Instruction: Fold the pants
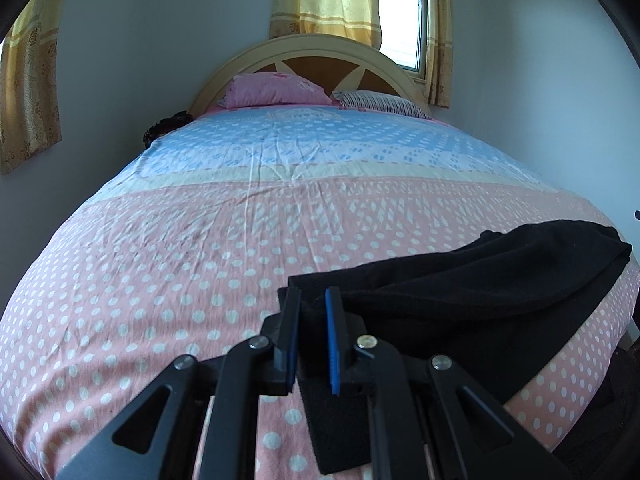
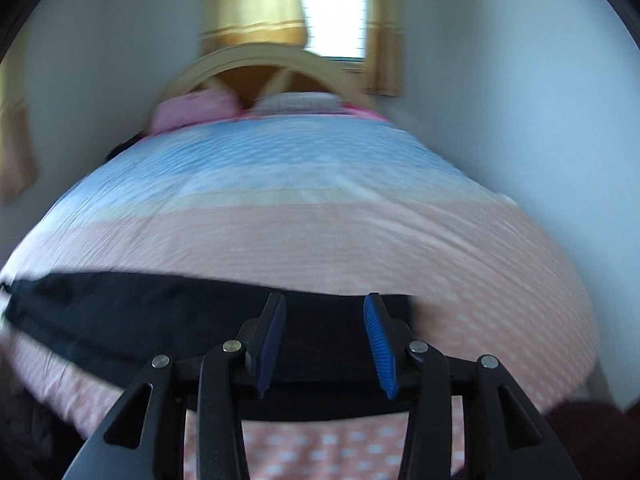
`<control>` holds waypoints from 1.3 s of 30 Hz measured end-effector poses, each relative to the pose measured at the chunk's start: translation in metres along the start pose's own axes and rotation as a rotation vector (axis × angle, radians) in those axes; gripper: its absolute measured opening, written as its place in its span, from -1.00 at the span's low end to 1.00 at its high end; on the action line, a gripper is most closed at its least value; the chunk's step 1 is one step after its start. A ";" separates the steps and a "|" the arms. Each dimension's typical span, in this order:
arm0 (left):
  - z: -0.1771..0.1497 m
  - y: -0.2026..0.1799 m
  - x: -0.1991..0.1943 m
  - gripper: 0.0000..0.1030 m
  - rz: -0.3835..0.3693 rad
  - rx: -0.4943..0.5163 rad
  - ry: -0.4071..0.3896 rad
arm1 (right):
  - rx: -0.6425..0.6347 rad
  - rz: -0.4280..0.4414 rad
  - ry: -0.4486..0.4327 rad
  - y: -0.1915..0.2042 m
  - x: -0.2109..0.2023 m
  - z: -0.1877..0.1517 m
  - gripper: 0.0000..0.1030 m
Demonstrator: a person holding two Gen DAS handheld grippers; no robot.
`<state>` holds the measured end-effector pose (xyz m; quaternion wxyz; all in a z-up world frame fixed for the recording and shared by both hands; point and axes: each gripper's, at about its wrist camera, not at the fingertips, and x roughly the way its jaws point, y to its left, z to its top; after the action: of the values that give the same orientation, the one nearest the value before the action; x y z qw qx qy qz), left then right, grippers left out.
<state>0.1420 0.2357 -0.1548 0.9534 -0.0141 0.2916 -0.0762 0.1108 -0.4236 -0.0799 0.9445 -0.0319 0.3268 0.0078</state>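
Black pants (image 1: 480, 300) lie along the near edge of the polka-dot bedsheet (image 1: 160, 260); the left gripper (image 1: 312, 312) pinches one end, while the right gripper (image 2: 326, 320) hovers spread apart over the other

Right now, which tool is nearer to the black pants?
Too close to call. The left tool has one end of the black pants between its blue pads. The right tool straddles the other end, jaws wide.
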 end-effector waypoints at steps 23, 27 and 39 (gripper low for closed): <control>0.003 -0.005 -0.032 -0.75 -0.024 0.182 -0.106 | -0.588 0.300 0.117 0.224 0.044 -0.032 -0.96; -0.015 -0.005 -0.033 -0.75 -0.057 0.206 -0.069 | -0.605 0.284 0.173 0.223 0.059 -0.052 -0.96; -0.037 -0.003 -0.035 -0.43 -0.050 0.208 -0.009 | -0.654 0.265 0.192 0.225 0.068 -0.065 -0.82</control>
<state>0.0920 0.2386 -0.1663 0.9488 0.0775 0.2775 -0.1298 0.1164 -0.2038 -0.1849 0.8401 -0.2903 0.3955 0.2314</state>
